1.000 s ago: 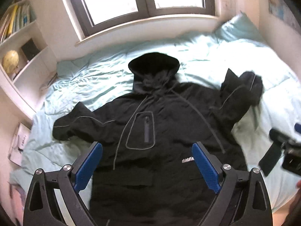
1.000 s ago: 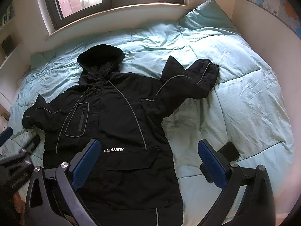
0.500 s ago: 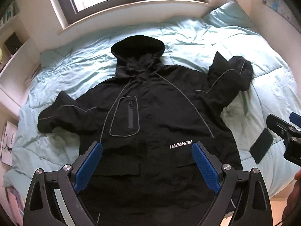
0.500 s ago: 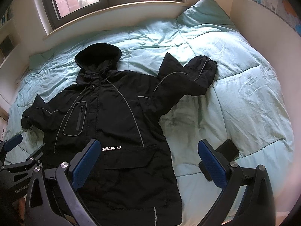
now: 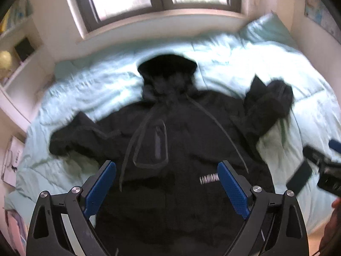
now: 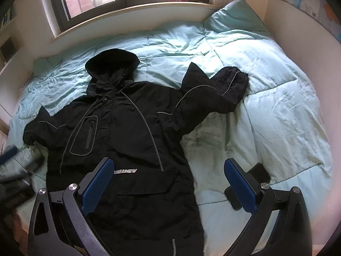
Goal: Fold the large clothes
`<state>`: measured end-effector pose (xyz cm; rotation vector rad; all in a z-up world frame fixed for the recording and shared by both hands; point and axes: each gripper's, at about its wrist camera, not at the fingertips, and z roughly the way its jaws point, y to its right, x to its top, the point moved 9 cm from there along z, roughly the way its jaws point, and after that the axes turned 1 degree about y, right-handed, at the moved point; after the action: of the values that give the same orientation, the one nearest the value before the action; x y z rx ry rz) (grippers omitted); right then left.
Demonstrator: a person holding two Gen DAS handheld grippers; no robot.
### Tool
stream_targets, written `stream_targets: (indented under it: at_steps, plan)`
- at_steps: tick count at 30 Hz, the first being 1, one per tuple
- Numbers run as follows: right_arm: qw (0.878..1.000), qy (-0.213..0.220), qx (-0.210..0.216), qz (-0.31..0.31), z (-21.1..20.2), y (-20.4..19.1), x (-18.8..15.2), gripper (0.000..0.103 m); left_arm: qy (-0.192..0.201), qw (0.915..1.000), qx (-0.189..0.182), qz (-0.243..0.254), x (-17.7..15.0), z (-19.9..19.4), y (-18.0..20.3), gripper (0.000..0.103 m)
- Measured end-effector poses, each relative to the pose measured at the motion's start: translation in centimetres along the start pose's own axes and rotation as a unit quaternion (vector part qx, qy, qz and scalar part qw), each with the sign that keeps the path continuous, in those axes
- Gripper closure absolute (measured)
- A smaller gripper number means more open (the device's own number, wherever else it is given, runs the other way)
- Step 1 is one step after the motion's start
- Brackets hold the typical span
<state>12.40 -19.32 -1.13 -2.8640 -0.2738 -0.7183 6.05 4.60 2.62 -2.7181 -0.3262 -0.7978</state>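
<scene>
Large black hooded jacket [image 6: 127,140] with thin grey piping lies front-up and spread on a pale turquoise quilted duvet [image 6: 266,89] covering the bed; hood [image 6: 111,64] points toward the window, hem toward the near edge; white lettering on the lower chest, outlined zip pocket [image 6: 85,135] on one breast.

Sleeve on the right side [image 6: 213,91] is bent back on itself, cuff bunched; sleeve on the left side [image 6: 40,128] lies shorter and crumpled near the duvet edge.

Left gripper [image 5: 166,188]: blue-padded fingers wide apart, holding nothing, hovering above the lower front of the jacket; left wrist view is motion-blurred.

Right gripper [image 6: 169,186]: fingers likewise spread, empty, above the hem's right edge; a small dark flat rectangular object [image 6: 260,173] lies on the duvet just behind its right finger, possibly a phone, cannot confirm.

Handling, as judged: shell fabric looks smooth, likely somewhat slippery; padded, so bulky and moderately heavy; soft, will sag between two hold points; folds may spring open; nothing fragile.

Where to grip, as judged: the bunched right cuff and the shoulder seam give thick purchase for bringing the sleeve across the chest; pinch seams or cuffs rather than flat panel, where the pads could slide; no fold yet made.
</scene>
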Motion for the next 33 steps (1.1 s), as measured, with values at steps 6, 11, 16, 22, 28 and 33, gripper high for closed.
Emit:
stream_targets:
  at_steps: [6,11,16,22,28,33]
  plan:
    - [0.999,0.024,-0.022,0.028,1.0,4.8,2.1,0.000,0.090,0.9952,-0.003,-0.038,5.0,-2.7,-1.6,0.006]
    - [0.996,0.037,-0.050,0.060,2.6,9.9,4.9,0.000,0.082,0.9960,-0.013,-0.033,6.5,-0.8,-0.5,0.006]
    - [0.994,0.036,-0.059,0.082,5.9,15.2,8.5,0.000,0.061,0.9978,-0.025,-0.005,8.2,2.9,2.8,0.006]
    - [0.995,0.019,-0.033,0.097,11.9,19.5,11.8,0.003,0.026,0.9984,-0.046,0.018,11.1,9.7,8.4,0.006]
    - [0.993,-0.001,-0.014,0.121,19.6,23.4,14.6,0.010,-0.033,0.9938,-0.101,0.031,12.6,17.5,15.3,0.006]
    - [0.990,-0.028,0.001,0.141,26.5,26.4,16.7,0.012,-0.066,0.9885,-0.121,0.062,13.0,23.1,20.6,0.006]
